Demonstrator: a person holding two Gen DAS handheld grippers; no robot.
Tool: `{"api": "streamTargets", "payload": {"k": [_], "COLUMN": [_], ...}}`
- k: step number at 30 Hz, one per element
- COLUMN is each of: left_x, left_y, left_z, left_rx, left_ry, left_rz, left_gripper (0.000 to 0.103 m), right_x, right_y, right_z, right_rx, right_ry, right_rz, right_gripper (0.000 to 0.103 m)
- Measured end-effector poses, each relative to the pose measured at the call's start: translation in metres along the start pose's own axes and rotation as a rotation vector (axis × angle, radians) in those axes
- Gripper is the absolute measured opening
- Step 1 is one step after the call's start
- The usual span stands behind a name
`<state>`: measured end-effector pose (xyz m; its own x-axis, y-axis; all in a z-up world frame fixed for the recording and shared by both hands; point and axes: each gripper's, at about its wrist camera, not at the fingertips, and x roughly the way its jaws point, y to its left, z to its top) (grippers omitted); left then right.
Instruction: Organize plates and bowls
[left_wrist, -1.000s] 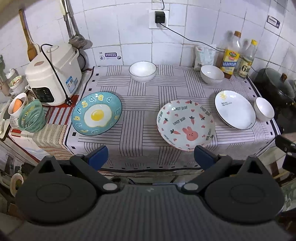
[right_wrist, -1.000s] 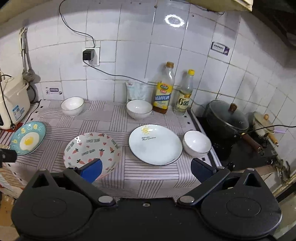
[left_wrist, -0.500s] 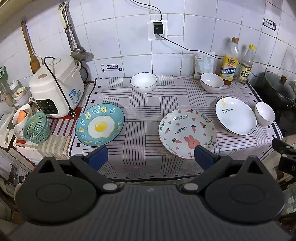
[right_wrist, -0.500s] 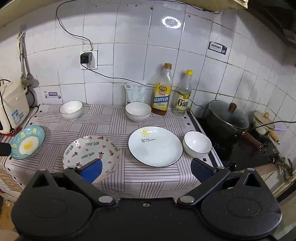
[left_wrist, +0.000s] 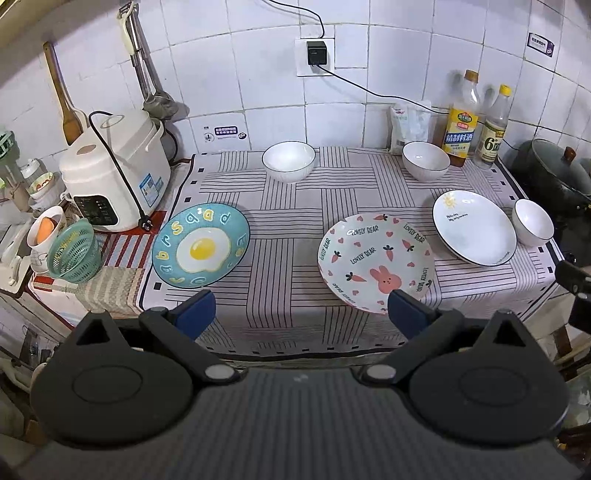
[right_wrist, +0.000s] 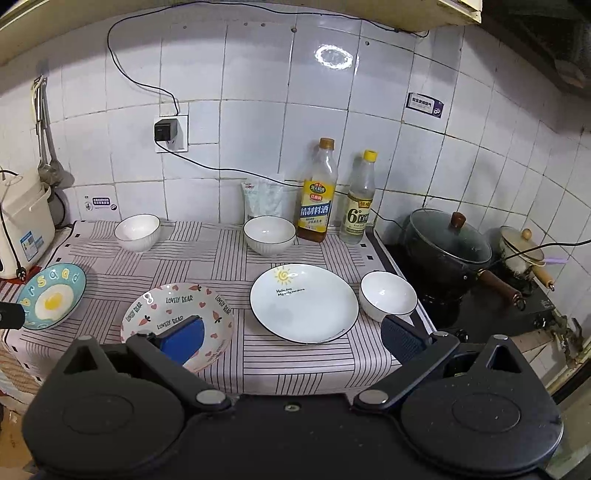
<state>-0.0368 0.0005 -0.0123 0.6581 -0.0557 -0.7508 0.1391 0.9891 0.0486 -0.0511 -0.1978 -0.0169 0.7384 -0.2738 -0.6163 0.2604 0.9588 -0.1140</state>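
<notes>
On the striped cloth lie a blue fried-egg plate (left_wrist: 201, 245) (right_wrist: 51, 300), a pink rabbit plate (left_wrist: 375, 260) (right_wrist: 173, 306) and a white sun plate (left_wrist: 474, 227) (right_wrist: 303, 302). Three white bowls stand around them: back left (left_wrist: 288, 161) (right_wrist: 137, 232), back middle (left_wrist: 425, 165) (right_wrist: 269, 235) and right (left_wrist: 532, 227) (right_wrist: 388, 300). My left gripper (left_wrist: 299, 314) hangs open before the table's front edge, holding nothing. My right gripper (right_wrist: 291, 338) is open too, above the front edge between the rabbit plate and the right bowl.
A white rice cooker (left_wrist: 110, 173) with its cord, a green basket (left_wrist: 75, 251) and cups crowd the left side. Two bottles (right_wrist: 317, 192) and a bag stand against the tiled wall. A dark lidded pot (right_wrist: 448, 240) and a small pot sit on the stove at right.
Both grippers have drawn back and tilted up a little, so the plates and bowls sit lower in view and more wall shows. Nothing on the table has moved.
</notes>
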Motion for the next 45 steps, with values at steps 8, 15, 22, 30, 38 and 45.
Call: {"api": "streamTargets", "payload": {"k": [8,15,22,30,38,45], "left_x": [0.000,-0.002,-0.001,0.005,0.024,0.074], "left_y": [0.000,-0.004,-0.002,-0.005,0.001,0.015], "left_z": [0.000,-0.001,-0.002,-0.002,0.006,0.011], "left_rx": [0.002,0.015,0.013,0.037,0.033,0.019], "left_ry": [0.000,0.000,0.006,0.023,0.005,0.091], "left_rz": [-0.002,-0.006,0.000,-0.008,-0.095,-0.140], "left_gripper": [0.101,0.101,0.101,0.101,0.101,0.098], "right_x": [-0.001,-0.001,-0.001,-0.002,0.015,0.065], "right_y": [-0.003,-0.004,-0.005,-0.003,-0.009,0.003], "right_z": [-0.001,-0.001,-0.002,-0.004,-0.004,-0.007], "right_rx": [0.015,0.028,0.025,0.014,0.041,0.021], "right_ry": [-0.011,-0.018,-0.022,-0.057,-0.087,-0.008], "right_rz": [-0.006,-0.011,-0.006,0.012,0.176,0.325], "right_gripper": [0.103,0.103,0.103,0.103,0.103,0.093]}}
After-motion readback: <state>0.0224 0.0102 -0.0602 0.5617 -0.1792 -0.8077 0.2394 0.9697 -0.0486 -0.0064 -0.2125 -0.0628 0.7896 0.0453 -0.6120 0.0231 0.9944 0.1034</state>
